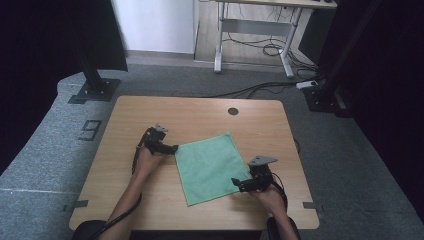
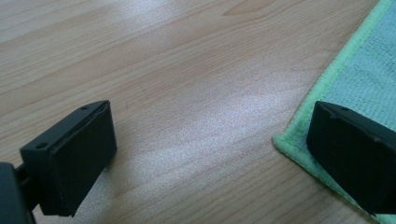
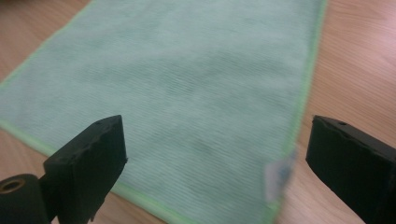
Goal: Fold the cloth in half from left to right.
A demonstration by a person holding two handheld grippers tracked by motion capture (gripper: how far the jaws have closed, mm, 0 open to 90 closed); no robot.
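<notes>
Grey carpet surrounded a light wooden table [image 1: 150,200] with rounded corners, and a small black round grommet [image 1: 233,111] sat near its far edge. On the table lay a green square microfibre cloth [image 1: 208,167] with a brighter green stitched hem, spread flat and turned at an angle to the table's edges. The left tongs [image 1: 173,148] rested at the cloth's left corner, held in the person's left hand [image 1: 148,159]; in the left gripper view their jaws stood wide apart, one over bare wood and the other over the cloth's hem. The right tongs [image 1: 238,183] sat at the cloth's right-hand near edge, in the person's right hand [image 1: 267,195]. Their jaws were also spread wide, straddling the cloth's corner, where a small white label [image 3: 275,175] showed by the hem.
</notes>
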